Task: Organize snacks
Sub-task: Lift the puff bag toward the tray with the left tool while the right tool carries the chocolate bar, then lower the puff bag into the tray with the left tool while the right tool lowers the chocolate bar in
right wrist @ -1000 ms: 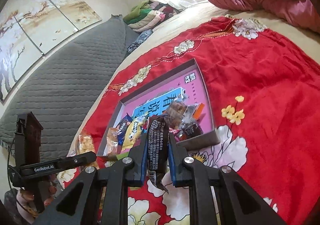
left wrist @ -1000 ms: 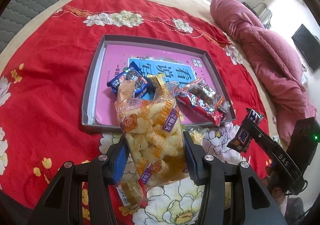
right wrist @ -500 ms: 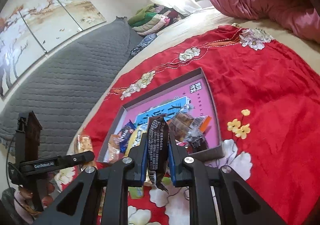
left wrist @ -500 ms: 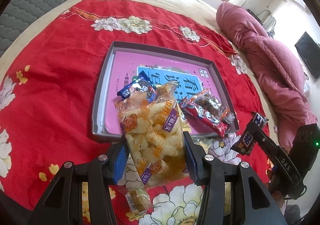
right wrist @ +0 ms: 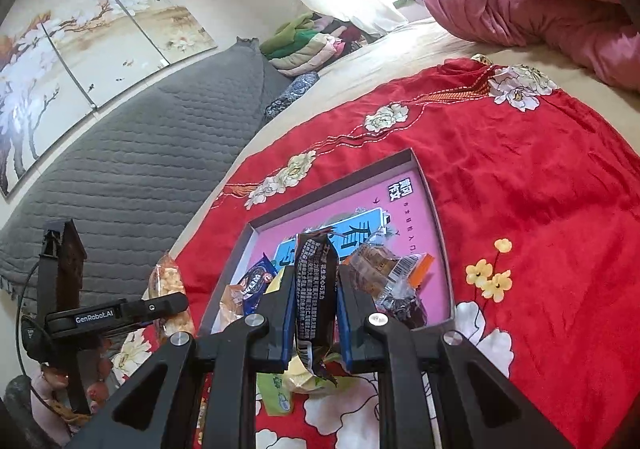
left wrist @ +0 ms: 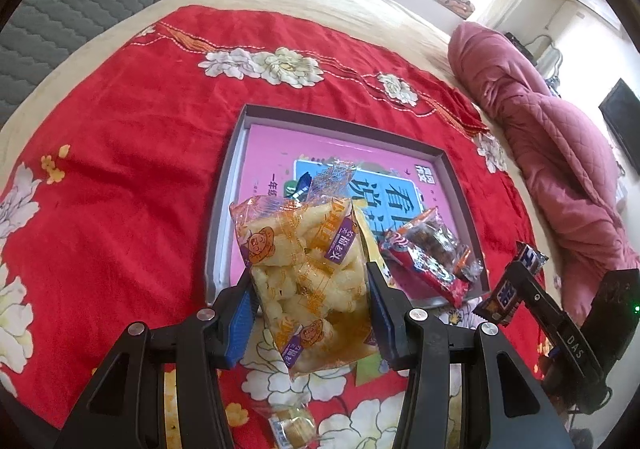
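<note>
— Where is the puffed snack bag (left wrist: 308, 285) in relation to the left gripper (left wrist: 309, 313)?

— It stands upright between the two blue pads, and the jaws are clamped on its sides. The bag's top reaches over the near wall of the grey tray (left wrist: 460, 185), while its bottom corner hangs above the red floral bedspread (left wrist: 120, 177).

— And the right gripper (right wrist: 314, 319)?

— Its jaws are pressed together on a dark chocolate bar wrapper (right wrist: 314, 289), gripped around the middle, so that one end sticks up past the fingertips and the other dangles below. It hangs at the tray's near edge.

— What lies in the tray itself?

— A red packet (left wrist: 430, 267) and a blue one (right wrist: 256, 283) rest on the pink printed bottom. A small wrapped cake (left wrist: 290, 425) lies on the bedspread, just below the left gripper.
</note>
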Demonstrator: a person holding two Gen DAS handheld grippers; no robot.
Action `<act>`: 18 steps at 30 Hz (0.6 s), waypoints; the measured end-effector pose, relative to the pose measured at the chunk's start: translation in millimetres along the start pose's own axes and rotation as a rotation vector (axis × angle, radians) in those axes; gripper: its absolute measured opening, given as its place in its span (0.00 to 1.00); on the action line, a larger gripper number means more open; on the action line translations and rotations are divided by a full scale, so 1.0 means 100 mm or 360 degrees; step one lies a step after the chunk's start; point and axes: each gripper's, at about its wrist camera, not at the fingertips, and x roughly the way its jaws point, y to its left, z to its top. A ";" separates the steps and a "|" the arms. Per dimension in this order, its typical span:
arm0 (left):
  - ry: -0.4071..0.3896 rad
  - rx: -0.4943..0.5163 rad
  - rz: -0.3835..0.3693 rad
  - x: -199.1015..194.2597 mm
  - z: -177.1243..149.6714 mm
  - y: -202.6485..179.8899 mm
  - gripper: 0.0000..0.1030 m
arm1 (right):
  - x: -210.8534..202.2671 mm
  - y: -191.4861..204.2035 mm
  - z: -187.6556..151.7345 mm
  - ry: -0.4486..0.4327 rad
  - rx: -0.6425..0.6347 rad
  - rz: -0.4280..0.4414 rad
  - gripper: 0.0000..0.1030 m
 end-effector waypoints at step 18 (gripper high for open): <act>0.0007 0.0007 0.0042 0.23 0.13 -0.10 0.51 | 0.32 0.05 0.07 0.0023 -0.0027 0.0052 0.17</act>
